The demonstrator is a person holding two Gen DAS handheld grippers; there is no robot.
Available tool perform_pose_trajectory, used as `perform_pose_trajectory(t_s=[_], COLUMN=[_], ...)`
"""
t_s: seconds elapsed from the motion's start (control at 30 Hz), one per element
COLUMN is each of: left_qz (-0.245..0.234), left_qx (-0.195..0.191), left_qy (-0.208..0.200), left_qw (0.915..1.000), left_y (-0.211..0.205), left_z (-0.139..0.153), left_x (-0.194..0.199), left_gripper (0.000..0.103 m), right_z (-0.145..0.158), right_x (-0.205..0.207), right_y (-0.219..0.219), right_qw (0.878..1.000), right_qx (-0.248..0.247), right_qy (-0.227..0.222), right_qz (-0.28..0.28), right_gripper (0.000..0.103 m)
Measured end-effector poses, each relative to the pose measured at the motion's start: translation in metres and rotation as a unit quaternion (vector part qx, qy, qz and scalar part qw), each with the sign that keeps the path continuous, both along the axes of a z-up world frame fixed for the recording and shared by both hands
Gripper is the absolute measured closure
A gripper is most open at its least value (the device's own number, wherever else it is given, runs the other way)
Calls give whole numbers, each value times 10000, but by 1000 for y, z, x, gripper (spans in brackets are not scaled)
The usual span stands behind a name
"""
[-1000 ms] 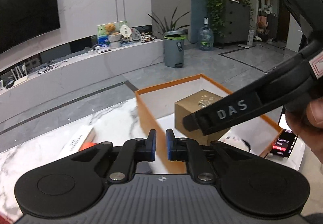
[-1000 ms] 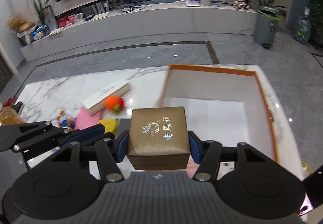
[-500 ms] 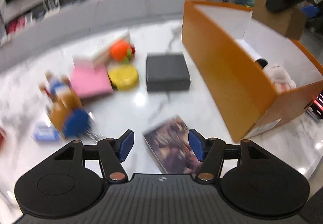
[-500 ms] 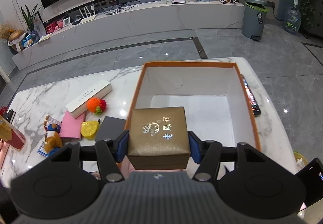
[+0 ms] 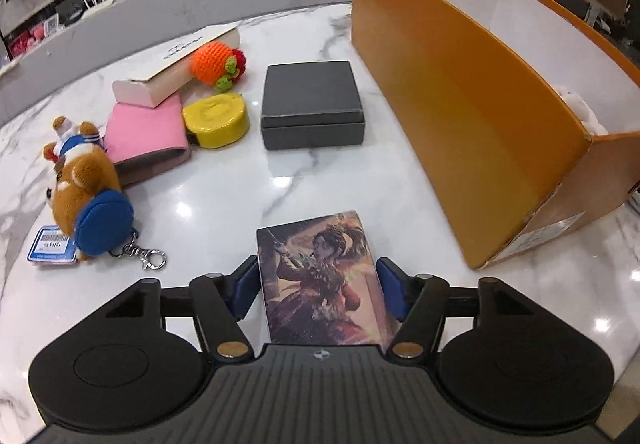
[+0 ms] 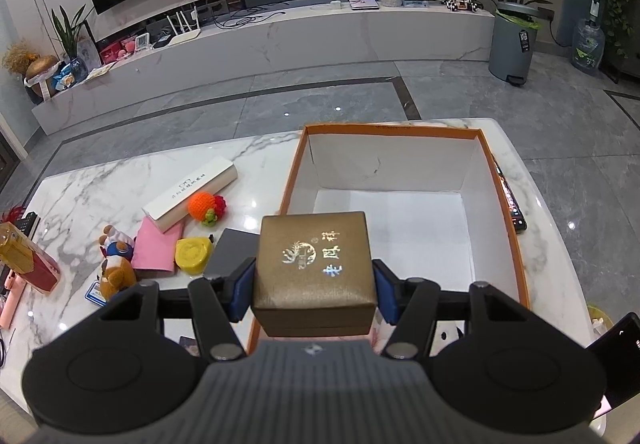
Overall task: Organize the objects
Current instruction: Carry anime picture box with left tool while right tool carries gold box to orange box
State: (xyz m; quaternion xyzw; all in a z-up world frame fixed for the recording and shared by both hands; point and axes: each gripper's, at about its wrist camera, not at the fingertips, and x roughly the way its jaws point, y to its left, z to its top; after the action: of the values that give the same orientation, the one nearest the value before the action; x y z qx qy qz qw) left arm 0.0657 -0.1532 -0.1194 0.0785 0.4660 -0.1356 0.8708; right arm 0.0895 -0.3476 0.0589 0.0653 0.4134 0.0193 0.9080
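Tongs of the right hand (image 6: 314, 296) are clamped on a gold box (image 6: 314, 268), held above the orange box (image 6: 516, 256). Left tongs (image 5: 318, 294) are spread around an illustrated card box (image 5: 320, 280) lying on the marble bench (image 5: 320, 184), pads apparently not pressing.

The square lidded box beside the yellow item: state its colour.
Dark grey, matte. The square box shows best in the left wrist view.
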Motion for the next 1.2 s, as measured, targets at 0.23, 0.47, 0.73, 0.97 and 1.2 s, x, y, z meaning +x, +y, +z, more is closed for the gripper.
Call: perform_pose_trajectory(t_s=[0.23, 0.47, 0.73, 0.97, 1.2], left_qz=[17, -203, -518, -970, -1322], left_qx=[-320, -616, -979, -1164, -1039], left_qy=[-273, -803, -1329, -1083, -478], left_qw=[9991, 9947, 9849, 9825, 9846], left_y=[19, 10, -16, -57, -99], left_z=[35, 89, 141, 146, 124], left_x=[-5, -3, 5, 46, 84], left_gripper=[34, 34, 34, 34, 34], right_z=[-5, -5, -1, -10, -33], right_x=[0, -2, 0, 9, 24], right_y=[-13, -25, -40, -61, -80], right_qw=[9999, 9996, 9991, 9978, 9966], right_qx=[36, 52, 15, 17, 49], right_qy=[33, 30, -37, 58, 308], right_qz=[-145, -262, -422, -667, -763], right_gripper=[42, 42, 42, 42, 42])
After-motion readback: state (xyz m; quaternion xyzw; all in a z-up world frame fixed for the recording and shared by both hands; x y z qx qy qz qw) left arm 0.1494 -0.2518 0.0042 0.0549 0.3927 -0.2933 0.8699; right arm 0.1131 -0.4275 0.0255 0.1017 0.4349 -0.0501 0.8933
